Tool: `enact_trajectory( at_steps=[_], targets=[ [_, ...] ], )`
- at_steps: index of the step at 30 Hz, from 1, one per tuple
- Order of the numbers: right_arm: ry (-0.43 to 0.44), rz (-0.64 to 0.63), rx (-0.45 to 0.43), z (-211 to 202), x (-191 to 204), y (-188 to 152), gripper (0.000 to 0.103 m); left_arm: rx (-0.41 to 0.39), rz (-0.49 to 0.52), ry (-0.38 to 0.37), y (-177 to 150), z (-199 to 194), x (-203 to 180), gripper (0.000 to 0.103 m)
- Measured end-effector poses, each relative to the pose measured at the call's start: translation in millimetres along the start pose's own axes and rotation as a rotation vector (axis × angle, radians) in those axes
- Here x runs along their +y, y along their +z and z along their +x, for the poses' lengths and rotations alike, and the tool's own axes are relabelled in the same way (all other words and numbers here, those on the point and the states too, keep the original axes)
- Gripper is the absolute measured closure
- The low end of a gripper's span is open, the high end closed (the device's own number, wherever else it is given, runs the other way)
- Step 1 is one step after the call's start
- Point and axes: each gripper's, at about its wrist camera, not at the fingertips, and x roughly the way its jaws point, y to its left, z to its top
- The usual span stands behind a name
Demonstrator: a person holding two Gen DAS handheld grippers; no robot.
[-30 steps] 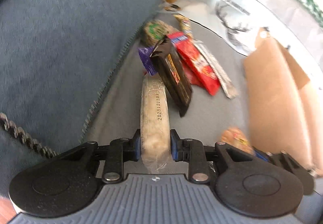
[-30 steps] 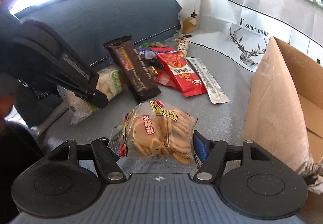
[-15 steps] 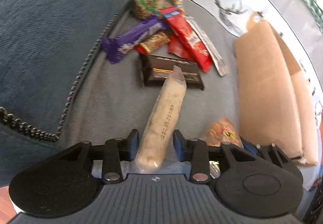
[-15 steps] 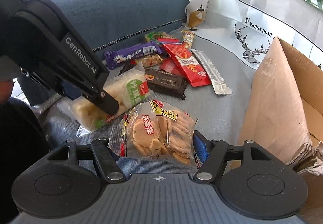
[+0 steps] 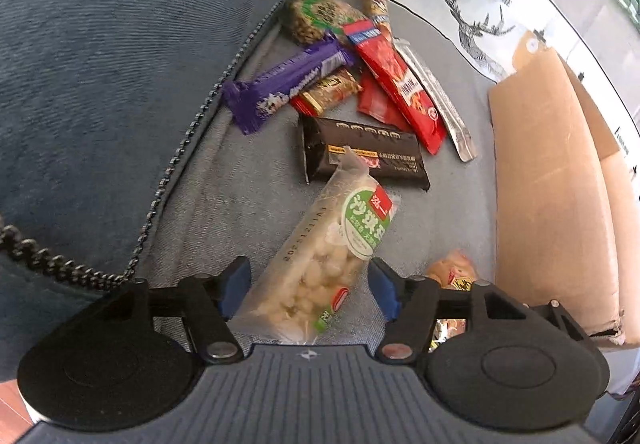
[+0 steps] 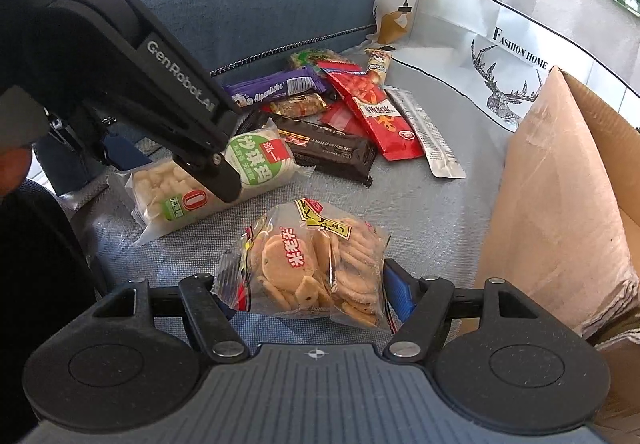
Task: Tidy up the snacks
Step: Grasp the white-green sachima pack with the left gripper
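Note:
My left gripper (image 5: pixel 310 286) is open, its jaws wide apart on either side of a clear pack of pale puffed bars with a green label (image 5: pixel 332 248). The pack lies flat on the grey sofa seat; it also shows in the right wrist view (image 6: pixel 208 180). My right gripper (image 6: pixel 308 294) is shut on a clear bag of round rice crackers (image 6: pixel 308 268) and holds it just above the seat. Beyond lies a pile of snacks: a black bar (image 5: pixel 360 154), a purple bar (image 5: pixel 284 84), a red packet (image 5: pixel 396 84) and a silver sachet (image 5: pixel 436 100).
An open cardboard box (image 6: pixel 560 180) stands on the right, its flap (image 5: pixel 548 180) facing the snacks. A dark blue sofa back cushion (image 5: pixel 120 44) rises on the left. A white printed bag (image 6: pixel 480 24) lies behind. The left gripper body (image 6: pixel 160 84) crosses the right wrist view.
My left gripper opened and let go of the puffed-bar pack, which turned from edge-on to flat on the seat. The black bar fell flat. The right gripper kept its bag.

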Motion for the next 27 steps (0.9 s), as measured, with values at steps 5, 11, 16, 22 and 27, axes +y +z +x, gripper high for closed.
enact_trajectory(
  at_steps=[5,11,16,22,27],
  targets=[
    [-0.002,-0.008,0.006,2.8,1.3,-0.2,0.031,0.005,0.066,0.023,0.7,6.5,-13.8,0.023],
    [-0.008,-0.018,0.008,5.8,2.3,-0.4,0.029,-0.001,0.152,0.081,-0.6,14.2,-31.2,0.022],
    [-0.010,-0.018,0.007,6.4,2.9,-0.9,0.028,-0.005,0.189,0.105,-0.1,19.5,-37.4,0.022],
    [-0.020,-0.017,-0.002,5.0,3.9,-3.3,0.028,-0.017,0.249,0.164,-1.9,23.2,-47.5,0.030],
    [-0.034,-0.030,-0.017,1.0,8.1,-6.1,0.032,-0.042,0.265,0.195,-5.1,18.5,-49.2,0.056]
  ],
)
